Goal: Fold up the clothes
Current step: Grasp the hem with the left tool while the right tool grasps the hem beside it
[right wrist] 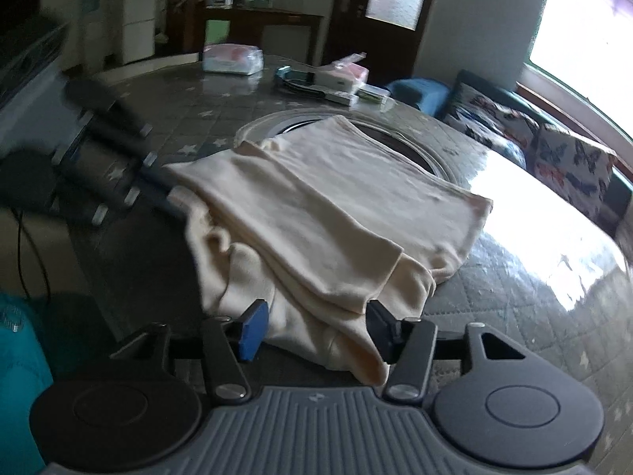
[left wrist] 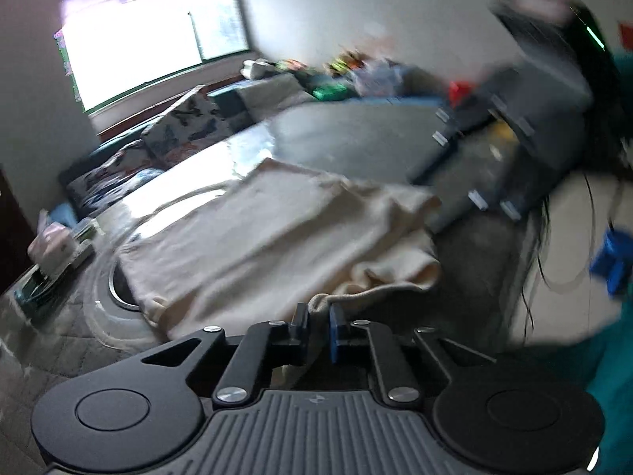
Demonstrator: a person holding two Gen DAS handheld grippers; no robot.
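Left wrist view shows your left gripper (left wrist: 316, 322) pinched onto the near hem of the cream garment (left wrist: 257, 233), fabric caught between its nearly closed fingers. Your right gripper (right wrist: 316, 330) stands with its jaws apart, the garment's near corner lying loose between them, unpressed. You have the garment partly folded on the dark star-patterned table (right wrist: 514, 289), over its round inset.
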